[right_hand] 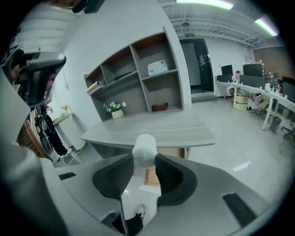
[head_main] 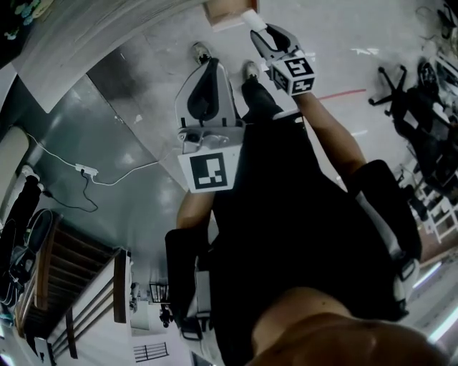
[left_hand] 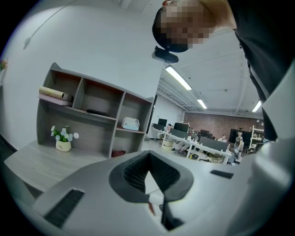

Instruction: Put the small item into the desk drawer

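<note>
My right gripper [right_hand: 144,160] is shut on a small white rounded item [right_hand: 144,146], which sticks out beyond the pads. In the head view this gripper [head_main: 257,28] is held out ahead of the person with the white item [head_main: 250,16] at its tip, close to a brown wooden drawer [head_main: 223,11] at the top edge. In the right gripper view the grey desk [right_hand: 156,131] lies ahead, with a brown opening [right_hand: 167,152] under its front edge. My left gripper [head_main: 212,64] hangs lower by the person's legs, its tips [left_hand: 147,156] together and nothing between them.
A grey shelf unit [right_hand: 138,76] stands on the desk with a flower pot [right_hand: 117,112] and a white box [right_hand: 157,67]. A power strip and cable [head_main: 86,170] lie on the floor at the left. Office chairs [head_main: 401,93] stand at the right.
</note>
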`<state>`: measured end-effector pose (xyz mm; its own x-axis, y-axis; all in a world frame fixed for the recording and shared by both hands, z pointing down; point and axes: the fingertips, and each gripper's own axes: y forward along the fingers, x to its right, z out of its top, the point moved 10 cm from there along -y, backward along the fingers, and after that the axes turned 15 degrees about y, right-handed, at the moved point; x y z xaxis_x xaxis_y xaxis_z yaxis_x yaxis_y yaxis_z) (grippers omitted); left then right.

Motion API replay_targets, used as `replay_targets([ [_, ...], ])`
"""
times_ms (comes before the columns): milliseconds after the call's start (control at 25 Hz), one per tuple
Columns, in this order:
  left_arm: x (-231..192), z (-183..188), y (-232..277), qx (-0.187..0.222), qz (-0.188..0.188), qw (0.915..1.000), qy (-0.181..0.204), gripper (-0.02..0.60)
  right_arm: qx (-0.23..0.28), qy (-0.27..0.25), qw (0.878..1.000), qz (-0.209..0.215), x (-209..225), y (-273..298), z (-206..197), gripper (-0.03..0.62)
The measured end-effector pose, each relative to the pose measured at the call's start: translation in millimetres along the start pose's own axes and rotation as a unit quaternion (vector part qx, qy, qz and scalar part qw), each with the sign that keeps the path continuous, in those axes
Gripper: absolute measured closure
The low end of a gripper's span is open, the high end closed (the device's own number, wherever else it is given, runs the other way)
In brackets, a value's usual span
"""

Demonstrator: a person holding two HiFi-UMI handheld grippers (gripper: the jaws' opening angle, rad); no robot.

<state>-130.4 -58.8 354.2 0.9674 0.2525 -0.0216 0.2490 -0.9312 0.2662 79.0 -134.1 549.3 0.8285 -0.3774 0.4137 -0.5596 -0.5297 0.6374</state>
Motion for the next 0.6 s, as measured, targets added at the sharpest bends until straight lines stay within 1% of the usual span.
replay_targets([
  [240,-10.5,-8.9,9.5,-0.005,-0.001,1.0000,-0.007,0.588,-0.059,0.010,0.998,-0.025,23.2,39.6,-26.9,0.448],
  [440,-18.1,-19.1,15.1,-0.009,-0.001,0.9999,-0.014,0.588,-0.098,-0.006,0.994,-0.048,42.9,69.9,-53.6,0.448],
  [600,-22.3,-24.9,20.3,-0.014,-0.002,0.9997,-0.019,0.588,-0.140,-0.006,0.988,-0.063,52.8,92.6,-65.6,0.450],
])
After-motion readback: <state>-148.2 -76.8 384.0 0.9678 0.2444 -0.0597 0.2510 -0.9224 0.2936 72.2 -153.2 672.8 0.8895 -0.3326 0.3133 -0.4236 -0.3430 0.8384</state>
